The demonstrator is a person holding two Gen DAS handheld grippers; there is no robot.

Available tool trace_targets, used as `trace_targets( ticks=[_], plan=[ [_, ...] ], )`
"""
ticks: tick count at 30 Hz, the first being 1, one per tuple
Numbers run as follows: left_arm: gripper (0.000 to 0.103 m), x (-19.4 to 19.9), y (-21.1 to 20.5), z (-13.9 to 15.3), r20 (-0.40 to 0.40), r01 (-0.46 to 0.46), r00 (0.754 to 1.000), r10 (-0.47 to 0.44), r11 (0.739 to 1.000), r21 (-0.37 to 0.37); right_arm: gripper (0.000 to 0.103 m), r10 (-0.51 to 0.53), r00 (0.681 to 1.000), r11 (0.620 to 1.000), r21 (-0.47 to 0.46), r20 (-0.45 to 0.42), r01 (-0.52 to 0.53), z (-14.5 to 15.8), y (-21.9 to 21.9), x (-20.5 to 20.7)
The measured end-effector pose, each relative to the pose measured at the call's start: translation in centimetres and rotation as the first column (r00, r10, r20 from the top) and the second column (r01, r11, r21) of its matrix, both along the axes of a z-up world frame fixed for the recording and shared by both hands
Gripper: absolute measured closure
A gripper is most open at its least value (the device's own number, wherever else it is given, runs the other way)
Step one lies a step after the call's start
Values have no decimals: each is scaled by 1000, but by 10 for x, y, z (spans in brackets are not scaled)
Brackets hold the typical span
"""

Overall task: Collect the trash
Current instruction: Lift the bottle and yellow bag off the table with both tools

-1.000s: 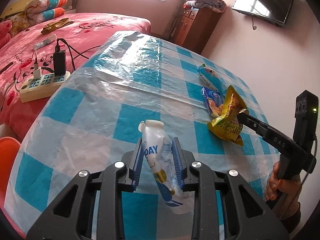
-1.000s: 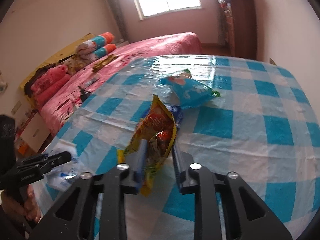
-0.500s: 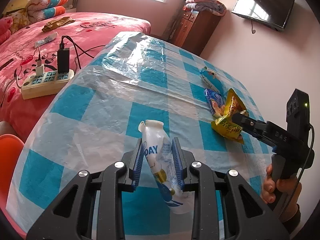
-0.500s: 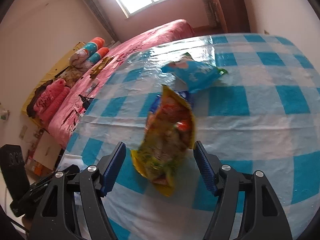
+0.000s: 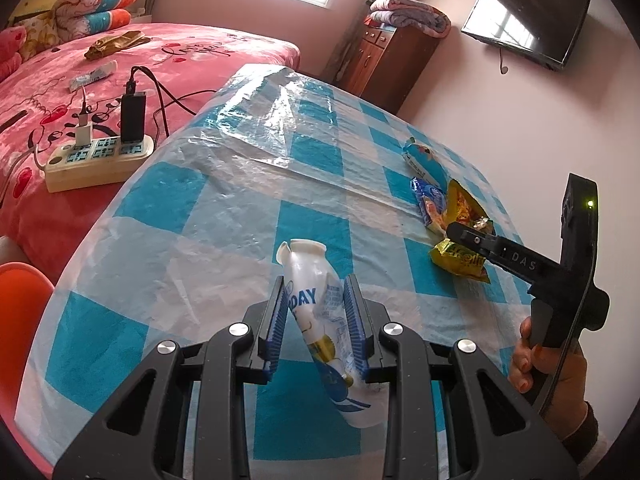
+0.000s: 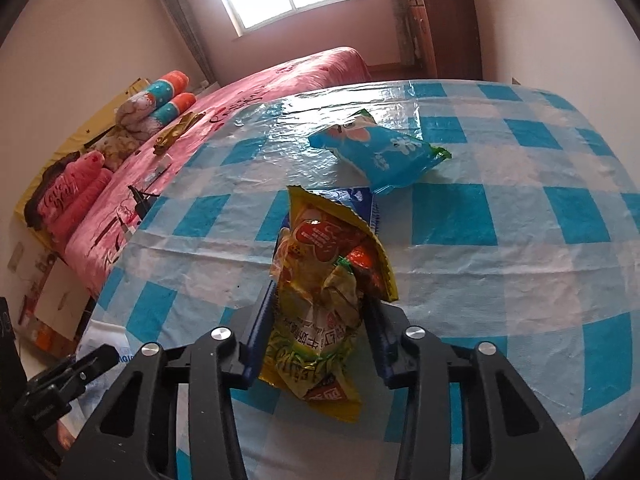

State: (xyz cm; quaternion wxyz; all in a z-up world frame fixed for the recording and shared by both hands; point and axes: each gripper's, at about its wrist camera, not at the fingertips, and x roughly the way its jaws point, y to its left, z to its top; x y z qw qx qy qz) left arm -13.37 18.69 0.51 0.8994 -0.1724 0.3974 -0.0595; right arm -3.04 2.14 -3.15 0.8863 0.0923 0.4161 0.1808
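Jaws of the left gripper (image 5: pixel 316 320) pinch a crumpled white bottle (image 5: pixel 320 312) above the checked bench (image 5: pixel 208 216). Beyond it, the right gripper (image 6: pixel 318 320) has just closed its jaws onto the yellow snack bag (image 6: pixel 320 300), with a blue packet (image 6: pixel 376 152) farther back.

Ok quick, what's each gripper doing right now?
Left gripper: closed on the white bottle.
Right gripper: jaws just closed again on the yellow snack bag, gripping it now.

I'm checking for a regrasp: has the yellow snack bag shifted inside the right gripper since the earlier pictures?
Yes. The yellow snack bag now sits deeper in the right gripper, whose jaws just closed on it, hiding more of the blue packet.
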Motion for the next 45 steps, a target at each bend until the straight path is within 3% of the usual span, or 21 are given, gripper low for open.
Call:
trace_targets(
  ticks=[13, 24, 25, 27, 28, 29, 33, 37, 40, 43, 45],
  plan=[
    [74, -12, 15, 5, 25, -19, 1000, 19, 1000, -20, 68, 25, 999, 1000, 7, 19, -25, 6, -2, -20],
    [76, -23, 33, 2, 29, -36, 999, 38, 998, -47, 68, 108, 993, 994, 2, 51, -108, 26, 27, -40],
    [75, -23, 33, 1, 22, -22, 999, 23, 999, -48, 68, 116, 992, 993, -2, 53, -116, 27, 29, -41],
    [59, -25, 31, 0, 2, -9, 1000, 9, 999, -45, 68, 129, 990, 992, -10, 57, -129, 28, 35, -45],
    [45, -25, 28, 0, 1, -3, 1000, 3, 999, -34, 68, 134, 989, 991, -12, 57, -133, 28, 37, -46],
    [37, -27, 25, 2, 6, 9, 1000, -9, 1000, -14, 68, 140, 989, 990, -13, 56, -140, 27, 39, -47],
    [29, -30, 4, 8, 31, 71, 997, -73, 995, 77, 68, 157, 986, 988, -18, 48, -156, 25, 43, -49],
    [28, -23, -8, 2, 6, 102, 995, -103, 989, 104, 68, 165, 985, 986, -22, 45, -165, 24, 43, -50],
    [29, -19, -16, 0, -1, 93, 996, -95, 981, 170, 68, 166, 985, 986, -23, 40, -165, 23, 41, -50],
    [39, -16, -17, 0, -4, 69, 998, -69, 980, 189, 68, 166, 986, 986, -20, 32, -165, 22, 40, -50],
    [39, -15, -17, 0, -4, 64, 998, -65, 980, 190, 68, 167, 985, 986, -17, 31, -167, 22, 41, -51]
  ],
)
